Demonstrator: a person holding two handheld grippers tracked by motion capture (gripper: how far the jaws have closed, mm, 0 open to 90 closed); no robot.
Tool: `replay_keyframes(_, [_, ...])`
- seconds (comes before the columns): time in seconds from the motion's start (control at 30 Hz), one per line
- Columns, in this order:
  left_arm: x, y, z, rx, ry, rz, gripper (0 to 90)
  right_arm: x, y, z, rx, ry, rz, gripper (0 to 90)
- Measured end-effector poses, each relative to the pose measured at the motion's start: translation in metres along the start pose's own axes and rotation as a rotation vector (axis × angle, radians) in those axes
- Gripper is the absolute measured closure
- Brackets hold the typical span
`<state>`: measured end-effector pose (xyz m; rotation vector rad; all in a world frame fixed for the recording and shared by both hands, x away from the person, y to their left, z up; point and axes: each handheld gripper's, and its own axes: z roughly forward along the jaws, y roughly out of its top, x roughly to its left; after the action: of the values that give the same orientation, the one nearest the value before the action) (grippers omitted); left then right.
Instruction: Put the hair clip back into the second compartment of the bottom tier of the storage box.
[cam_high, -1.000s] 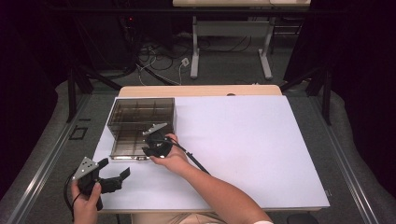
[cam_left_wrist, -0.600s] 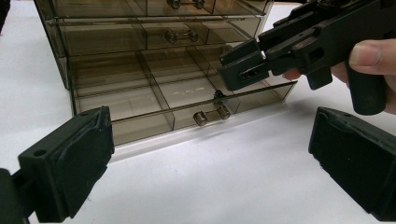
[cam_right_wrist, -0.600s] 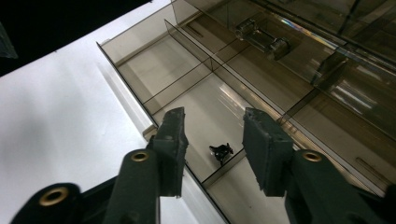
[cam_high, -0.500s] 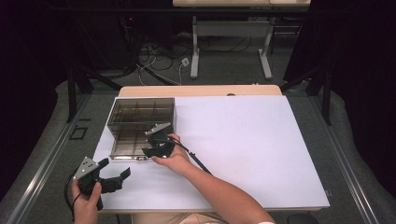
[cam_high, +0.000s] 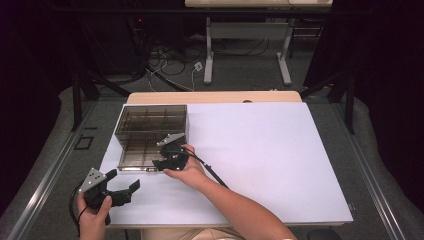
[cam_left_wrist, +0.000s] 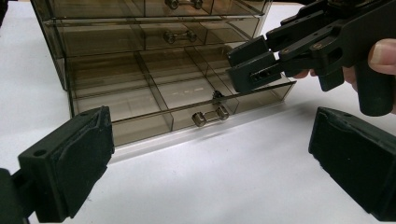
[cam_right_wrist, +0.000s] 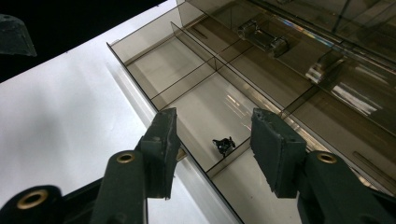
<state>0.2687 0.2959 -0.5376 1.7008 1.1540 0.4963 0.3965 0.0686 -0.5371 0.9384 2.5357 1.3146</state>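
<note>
**Right gripper parted above the open bottom drawer**

The smoky transparent drawer cabinet (cam_high: 150, 132) stands on the white table (cam_high: 270, 160), at its left side and toward the far edge. Its bottom drawer (cam_left_wrist: 187, 100) is pulled out toward the person, and thin walls divide it into compartments. A small black object (cam_right_wrist: 224, 144) lies on the floor of one compartment, close to the front wall of the drawer; it is too small to say what it is.

The right gripper (cam_high: 167, 159) hangs over the near right part of this drawer. Its jaws have just been opening and now stand apart at a middle width. In the right gripper view nothing is between the pads: the small black object lies below the gap, not touched by them. In the left gripper view the tips of the right gripper (cam_left_wrist: 254, 70) are just above the front rim of the drawer, above the metal handle (cam_left_wrist: 211, 115); I cannot tell if they touch the rim.

The left gripper (cam_high: 122, 192) is held near the left near corner of the table, well apart from the cabinet. Its jaws are spread wide and hold nothing.
</note>
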Motion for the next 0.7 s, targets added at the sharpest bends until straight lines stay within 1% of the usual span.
replay_keyframes(0.03, [0.000, 0.000, 0.000, 0.000, -0.001, -0.001, 0.4, 0.000, 0.000, -0.001, 0.013, -0.001, -0.002, 50.2])
replay_keyframes(0.1, [0.000, 0.000, 0.000, -0.002, -0.001, -0.003, 0.4, 0.000, -0.001, -0.002, 0.010, -0.001, 0.002, 49.4])
replay_keyframes(0.17, [-0.001, 0.000, 0.001, 0.000, 0.000, -0.004, 0.4, -0.001, -0.003, -0.003, 0.008, 0.003, -0.005, 48.2])
replay_keyframes(0.23, [-0.001, 0.000, 0.001, 0.000, 0.000, -0.004, 0.4, -0.001, -0.005, -0.004, -0.008, 0.008, 0.004, 47.0])
replay_keyframes(0.27, [-0.001, 0.000, 0.001, 0.002, -0.001, 0.000, 0.4, -0.001, -0.005, -0.006, 0.008, 0.009, 0.000, 46.3])
replay_keyframes(0.3, [-0.001, 0.000, 0.002, 0.003, 0.001, 0.003, 0.4, -0.002, -0.006, -0.005, -0.013, 0.007, -0.009, 45.8])
replay_keyframes(0.33, [-0.002, 0.000, 0.002, 0.003, 0.004, 0.005, 0.4, -0.001, -0.007, -0.006, -0.013, 0.012, 0.004, 45.8])
replay_keyframes(0.37, [-0.002, 0.000, 0.002, 0.003, 0.005, 0.005, 0.4, -0.001, -0.007, -0.007, -0.005, 0.015, 0.005, 45.6])
replay_keyframes(0.4, [-0.001, 0.000, 0.002, 0.006, 0.004, 0.003, 0.3, -0.001, -0.008, -0.008, -0.003, 0.019, -0.010, 45.6])
replay_keyframes(0.47, [-0.001, 0.000, 0.002, 0.008, 0.006, 0.002, 0.4, 0.001, -0.010, -0.011, -0.006, 0.027, 0.005, 45.8])
replay_keyframes(0.5, [-0.001, 0.000, 0.001, 0.010, 0.008, 0.002, 0.4, 0.001, -0.011, -0.011, -0.022, 0.031, -0.006, 46.4])
replay_keyframes(0.53, [0.000, 0.000, 0.001, 0.009, 0.009, -0.001, 0.4, 0.002, -0.012, -0.013, -0.016, 0.030, -0.001, 48.1])
replay_keyframes(0.57, [0.000, 0.000, 0.001, 0.006, 0.010, -0.005, 0.4, 0.002, -0.013, -0.013, -0.032, 0.034, -0.004, 49.4])
replay_keyframes(0.6, [0.000, 0.000, 0.001, 0.007, 0.011, -0.005, 0.4, 0.002, -0.013, -0.014, -0.023, 0.035, -0.019, 51.0])
replay_keyframes(0.63, [0.000, 0.000, 0.001, 0.007, 0.012, -0.005, 0.4, 0.003, -0.014, -0.015, -0.023, 0.035, -0.014, 55.0])
replay_keyframes(0.7, [0.000, 0.000, 0.001, 0.006, 0.013, -0.006, 0.4, 0.004, -0.015, -0.017, -0.021, 0.041, -0.028, 58.2])
